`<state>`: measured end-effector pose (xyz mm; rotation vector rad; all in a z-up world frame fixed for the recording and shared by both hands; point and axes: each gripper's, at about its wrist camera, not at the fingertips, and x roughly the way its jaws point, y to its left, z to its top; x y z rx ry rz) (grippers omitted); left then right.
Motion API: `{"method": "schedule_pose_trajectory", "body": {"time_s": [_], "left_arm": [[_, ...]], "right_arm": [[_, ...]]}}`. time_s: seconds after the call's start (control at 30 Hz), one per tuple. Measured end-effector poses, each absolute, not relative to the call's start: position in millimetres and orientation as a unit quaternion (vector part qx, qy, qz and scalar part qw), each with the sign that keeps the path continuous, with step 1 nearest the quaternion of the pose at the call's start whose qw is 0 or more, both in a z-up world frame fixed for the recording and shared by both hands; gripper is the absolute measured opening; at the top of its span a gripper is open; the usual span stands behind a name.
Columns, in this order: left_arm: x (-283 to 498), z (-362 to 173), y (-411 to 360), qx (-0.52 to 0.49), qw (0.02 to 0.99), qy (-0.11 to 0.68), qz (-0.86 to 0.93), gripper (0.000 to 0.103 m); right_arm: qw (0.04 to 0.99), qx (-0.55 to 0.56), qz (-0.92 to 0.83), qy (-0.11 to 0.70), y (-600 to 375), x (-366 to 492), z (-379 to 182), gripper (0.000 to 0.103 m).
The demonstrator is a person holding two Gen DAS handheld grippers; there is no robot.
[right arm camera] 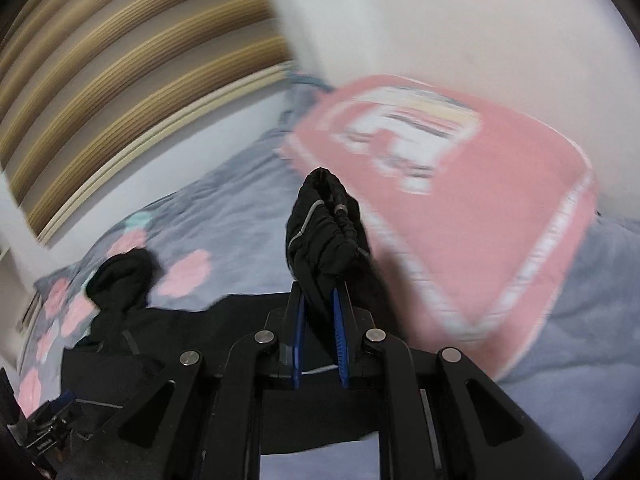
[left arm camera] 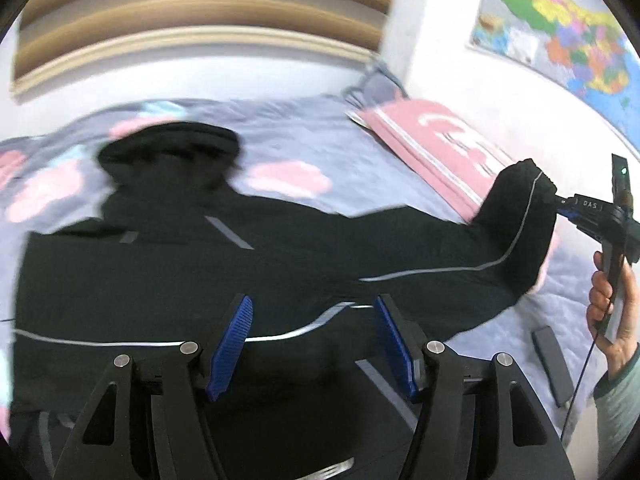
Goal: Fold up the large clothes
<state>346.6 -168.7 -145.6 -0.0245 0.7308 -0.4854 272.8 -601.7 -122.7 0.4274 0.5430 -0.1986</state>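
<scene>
A large black jacket (left arm camera: 240,272) with thin grey piping lies spread on the flowered bedsheet (left arm camera: 320,136), hood (left arm camera: 172,148) at the far left. My left gripper (left arm camera: 312,308) hovers over the jacket's near part, blue pads (left arm camera: 230,344) wide apart and pressing on nothing. My right gripper (right arm camera: 319,292) is shut on the elastic cuff (right arm camera: 324,224) of one sleeve, which bunches up past the fingertips. In the left wrist view that sleeve (left arm camera: 512,232) rises off the bed at the right, with the right gripper (left arm camera: 560,202) pinching its end and a hand (left arm camera: 608,300) on the handle.
A folded pink blanket (left arm camera: 440,148) (right arm camera: 480,220) lies at the far right of the bed against the wall. A wooden slatted headboard (left arm camera: 200,20) runs along the back. A colourful map (left arm camera: 560,28) hangs on the wall. A flat dark object (left arm camera: 554,364) lies on the sheet.
</scene>
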Motion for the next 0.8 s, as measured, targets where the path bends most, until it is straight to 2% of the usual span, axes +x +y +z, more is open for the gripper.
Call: {"method": "schedule_pose_trajectory", "body": {"time_s": [0.2,0.23,0.27,0.5,0.53,0.57,0.63,0.67,0.8], "left_arm": [[343,-136,-87,-0.040,0.918,0.351,-0.181,0.065],[341,-134,-71,-0.050,0.919,0.348,-0.177,0.065],[338,-133,-60,-0.055,0.921,0.345,-0.172,0.065],[320,-134,24,-0.089,0.926,0.338,-0.141,0.065],[319,-136,34,-0.092,0.926,0.340,-0.137,0.065],[317,-138,42,-0.094,0.925,0.342,-0.135,0.065],[312,-143,53,-0.095,0.924,0.345,-0.134,0.065],[310,-145,56,-0.092,0.925,0.345,-0.134,0.065],[311,-160,52,-0.090,0.920,0.349,-0.153,0.065]], "right_arm": [[0.953,0.174,-0.020,0.247,-473,290,-86,0.015],[0.955,0.164,0.000,0.249,-447,294,-81,0.014],[0.956,0.155,0.019,0.249,-424,298,-76,0.004],[0.950,0.090,0.111,0.277,-271,325,-59,0.007],[0.945,0.090,0.113,0.294,-260,328,-63,0.017],[0.942,0.093,0.113,0.303,-255,331,-68,0.037],[0.945,0.088,0.090,0.302,-263,331,-80,0.061],[0.948,0.079,0.069,0.302,-271,330,-87,0.067],[0.933,0.066,-0.003,0.354,-332,339,-133,0.068]]}}
